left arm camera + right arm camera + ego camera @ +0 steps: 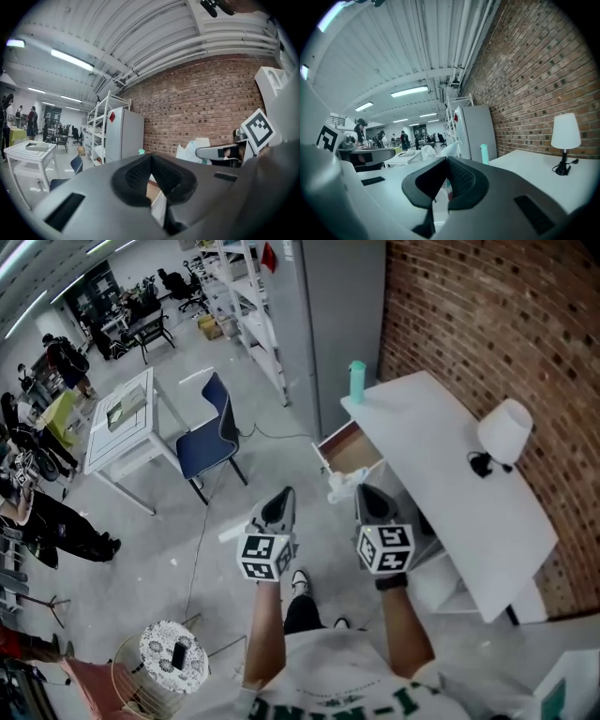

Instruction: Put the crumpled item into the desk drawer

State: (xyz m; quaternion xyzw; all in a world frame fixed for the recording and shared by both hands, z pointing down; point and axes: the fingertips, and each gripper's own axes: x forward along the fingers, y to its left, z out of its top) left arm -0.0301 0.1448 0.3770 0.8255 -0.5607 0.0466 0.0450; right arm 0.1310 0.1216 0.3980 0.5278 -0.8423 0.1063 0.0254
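The crumpled white item [343,486] hangs at the tip of my right gripper [365,493], which is shut on it. It sits just in front of the open desk drawer [349,454], whose bare wooden bottom shows. In the right gripper view the crumpled item [441,151] bulges above the closed jaws. The left gripper view catches it [191,151] at the right gripper's tip. My left gripper [281,498] floats level with the right one, left of the drawer, shut and holding nothing. The white desk [469,512] stands along the brick wall.
A white lamp [505,430] and a teal bottle [356,381] stand on the desk. A grey cabinet [328,315] rises behind the desk. A blue chair [212,435] and a white table [120,423] stand on the left. A round stool [172,657] is near my feet.
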